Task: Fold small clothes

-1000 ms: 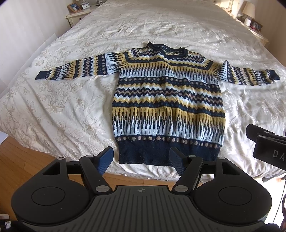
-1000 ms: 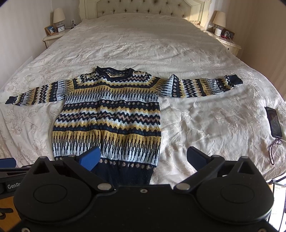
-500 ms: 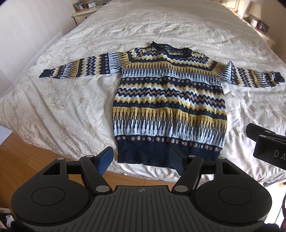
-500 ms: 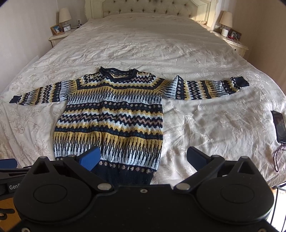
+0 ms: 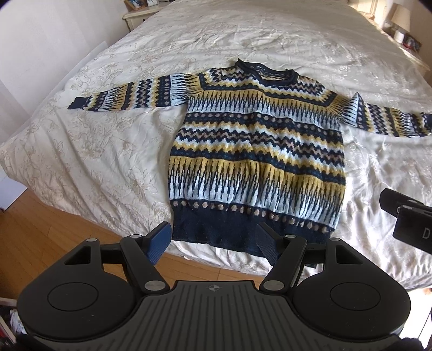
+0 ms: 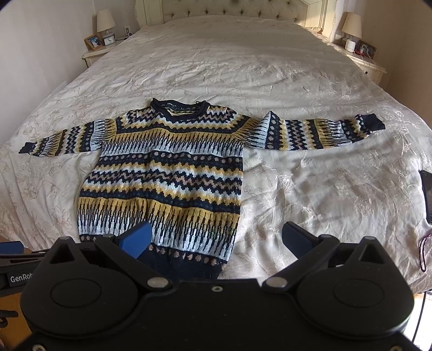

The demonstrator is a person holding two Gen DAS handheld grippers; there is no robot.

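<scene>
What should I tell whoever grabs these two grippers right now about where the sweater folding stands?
Left gripper: open, empty, above the hem.
Right gripper: open, empty, over the sweater's lower right corner.
Sweater: flat, face up on the bed, both sleeves spread out sideways, collar toward the headboard.
A phone lies at the bed's right edge.
Done: sweater laid out. No fold made.
Left: fold sleeves in, then the body.

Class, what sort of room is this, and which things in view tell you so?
Most likely a bedroom: a large bed with a tufted headboard, a nightstand on either side, and a bedside lamp.
</scene>
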